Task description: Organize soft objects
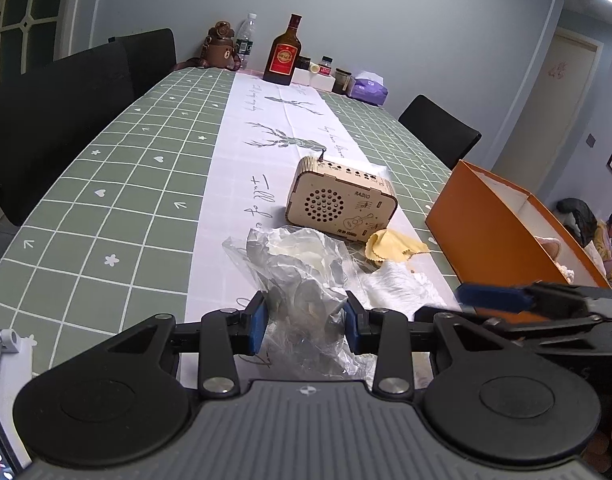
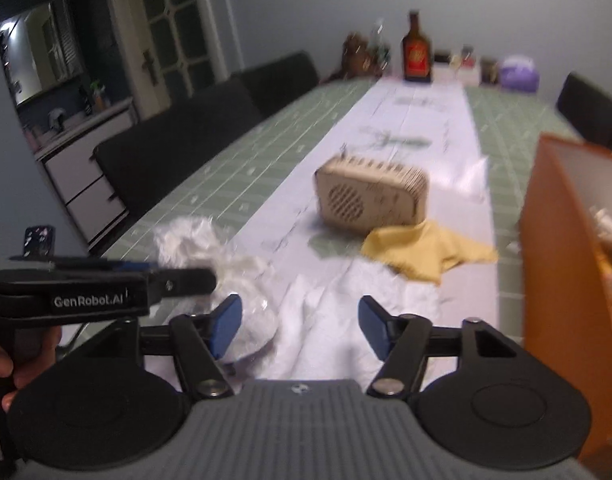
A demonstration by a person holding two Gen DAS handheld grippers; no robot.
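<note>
- The left gripper (image 1: 305, 322) pinches a crumpled clear plastic bag (image 1: 293, 272); both blue pads press into the film. The bag bulges away from the jaws toward 12 o'clock and rests on the white table runner (image 1: 233, 152).
- The white cloth (image 2: 338, 304) lies rumpled on the runner, straight ahead of the right gripper (image 2: 299, 326) at 12 o'clock and just beside the bag. Its jaws stand spread with nothing pinched, so this hand looks the nearer one for the cloth.
- The yellow cloth (image 2: 426, 252) lies flat beyond the white one at about 1 o'clock, touching the foot of the wooden radio (image 2: 372, 196).
- The orange box (image 2: 562, 248) stands open at 3 o'clock of the right gripper, close by; it is probably where the soft things go.
- Both grippers tilt down toward the table, side by side.
</note>
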